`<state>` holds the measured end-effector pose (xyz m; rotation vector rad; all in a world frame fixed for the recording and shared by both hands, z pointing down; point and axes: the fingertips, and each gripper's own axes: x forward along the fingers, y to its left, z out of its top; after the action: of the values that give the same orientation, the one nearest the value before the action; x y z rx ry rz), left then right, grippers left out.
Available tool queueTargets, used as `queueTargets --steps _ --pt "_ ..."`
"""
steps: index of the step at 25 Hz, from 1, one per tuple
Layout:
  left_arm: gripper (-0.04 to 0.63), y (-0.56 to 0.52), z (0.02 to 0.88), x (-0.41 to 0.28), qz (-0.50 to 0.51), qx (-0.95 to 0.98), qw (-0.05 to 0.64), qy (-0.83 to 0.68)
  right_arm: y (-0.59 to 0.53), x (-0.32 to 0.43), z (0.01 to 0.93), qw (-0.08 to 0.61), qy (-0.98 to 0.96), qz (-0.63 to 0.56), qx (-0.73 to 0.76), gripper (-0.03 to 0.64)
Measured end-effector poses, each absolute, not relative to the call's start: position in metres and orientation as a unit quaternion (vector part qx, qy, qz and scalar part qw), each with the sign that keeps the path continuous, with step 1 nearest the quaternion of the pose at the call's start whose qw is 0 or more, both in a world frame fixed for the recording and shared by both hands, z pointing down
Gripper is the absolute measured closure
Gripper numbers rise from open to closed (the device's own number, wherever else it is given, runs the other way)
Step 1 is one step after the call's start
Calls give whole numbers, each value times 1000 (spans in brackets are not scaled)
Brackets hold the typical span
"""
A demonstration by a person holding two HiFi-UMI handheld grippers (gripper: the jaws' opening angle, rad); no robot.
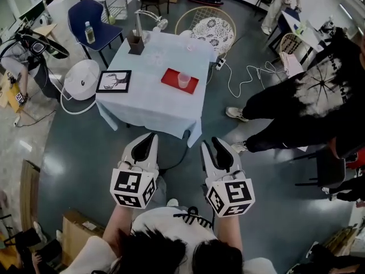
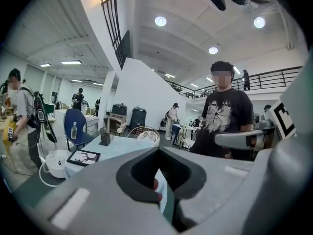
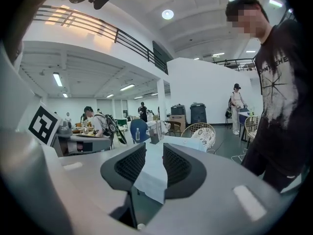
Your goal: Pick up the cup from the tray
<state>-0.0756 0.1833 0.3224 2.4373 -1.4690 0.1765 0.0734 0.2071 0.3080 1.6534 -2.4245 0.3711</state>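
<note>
Well back from the cup [image 1: 184, 80] on its red tray [image 1: 170, 77], the left gripper [image 1: 150, 136] is closed and empty, the right gripper [image 1: 215, 141] slightly parted.

We count two grippers, the left gripper [image 1: 149, 137] and the right gripper [image 1: 217, 141]; one table [image 1: 148, 104], one red tray [image 1: 170, 77], one cup [image 1: 184, 80], one framed picture [image 1: 113, 81], one dark box [image 1: 136, 43], one desk lamp [image 1: 161, 23], one blue chair [image 1: 82, 13] bearing one bottle [image 1: 89, 32], one wicker chair [image 1: 212, 28] and one white cable [image 1: 251, 72]
</note>
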Motion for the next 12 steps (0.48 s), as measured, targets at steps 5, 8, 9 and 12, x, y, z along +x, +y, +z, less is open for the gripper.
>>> queueTargets --steps 5,8,9,12 --pt "595 136 319 -85 66 851 145 -500 164 62 308 90 -811 137 562 473" --pt "595 110 322 -93 72 856 149 -489 140 53 312 97 -804 142 569 471" --pt "595 103 323 -94 75 859 148 -484 132 51 312 97 -801 144 572 471" --pt "595 79 325 -100 82 864 151 -474 111 42 313 101 -797 143 578 465"
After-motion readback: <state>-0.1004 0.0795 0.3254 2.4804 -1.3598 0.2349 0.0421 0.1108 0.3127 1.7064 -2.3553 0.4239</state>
